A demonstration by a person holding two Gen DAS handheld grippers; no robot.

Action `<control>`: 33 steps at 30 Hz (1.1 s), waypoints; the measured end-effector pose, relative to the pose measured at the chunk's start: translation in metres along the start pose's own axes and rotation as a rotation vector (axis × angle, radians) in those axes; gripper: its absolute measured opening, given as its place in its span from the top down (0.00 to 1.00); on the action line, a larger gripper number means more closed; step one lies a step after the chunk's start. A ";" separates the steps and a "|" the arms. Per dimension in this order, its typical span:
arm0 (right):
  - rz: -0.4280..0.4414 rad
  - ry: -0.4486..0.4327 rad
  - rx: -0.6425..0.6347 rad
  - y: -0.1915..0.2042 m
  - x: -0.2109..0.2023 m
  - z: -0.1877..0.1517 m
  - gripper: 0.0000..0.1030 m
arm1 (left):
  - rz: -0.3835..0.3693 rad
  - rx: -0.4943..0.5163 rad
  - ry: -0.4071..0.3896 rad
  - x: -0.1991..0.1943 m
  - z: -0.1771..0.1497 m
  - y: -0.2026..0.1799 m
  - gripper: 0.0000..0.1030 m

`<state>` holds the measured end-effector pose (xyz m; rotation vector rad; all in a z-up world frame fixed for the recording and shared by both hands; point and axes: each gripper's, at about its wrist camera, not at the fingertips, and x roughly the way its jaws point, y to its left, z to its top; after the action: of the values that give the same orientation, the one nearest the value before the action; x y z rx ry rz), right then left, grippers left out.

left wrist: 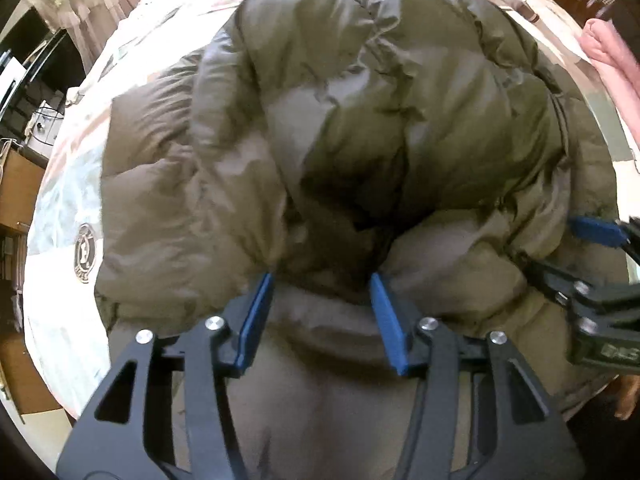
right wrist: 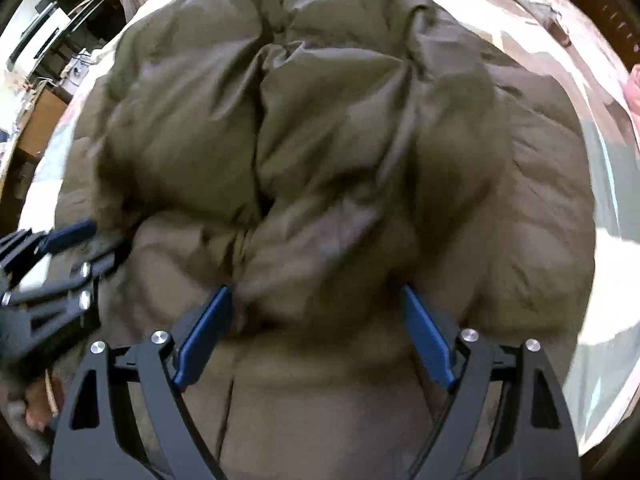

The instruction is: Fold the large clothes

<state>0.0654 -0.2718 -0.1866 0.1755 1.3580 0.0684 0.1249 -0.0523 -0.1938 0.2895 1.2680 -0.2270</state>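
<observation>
A big olive-brown puffer jacket [left wrist: 340, 120] lies bunched on a bed and fills both views; it also shows in the right wrist view [right wrist: 320, 140]. My left gripper [left wrist: 322, 280] is open, its blue pads pressed into a fold of the jacket near its front edge. My right gripper [right wrist: 316, 292] is open wide, with padded fabric bulging between its fingers. Each gripper shows at the edge of the other's view: the right one at the right edge [left wrist: 596, 232], the left one at the left edge [right wrist: 72, 232]. I cannot tell whether either has a hold.
The bed has a pale patterned cover [left wrist: 68, 208] with a round emblem [left wrist: 85, 253]. Pink cloth [left wrist: 612, 56] lies at the far right. Dark furniture and shelves [left wrist: 24, 80] stand left of the bed. Curtains [left wrist: 80, 0] hang behind.
</observation>
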 end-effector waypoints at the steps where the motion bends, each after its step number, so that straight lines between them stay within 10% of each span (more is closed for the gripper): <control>1: 0.021 0.016 0.000 0.000 -0.003 -0.003 0.17 | -0.008 -0.002 0.016 0.003 -0.002 0.003 0.50; 8: -0.072 0.092 -0.112 0.016 0.043 0.000 0.17 | 0.035 0.019 0.088 0.048 -0.001 0.003 0.34; 21: -0.157 -0.145 -0.051 0.025 0.061 0.071 0.17 | 0.087 -0.153 -0.003 0.066 0.038 0.009 0.35; 33: -0.105 -0.090 -0.100 0.018 0.048 0.052 0.15 | 0.106 -0.028 -0.057 0.048 0.019 0.008 0.31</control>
<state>0.1276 -0.2515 -0.2193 0.0229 1.2687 0.0402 0.1581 -0.0519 -0.2339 0.3230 1.1948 -0.1255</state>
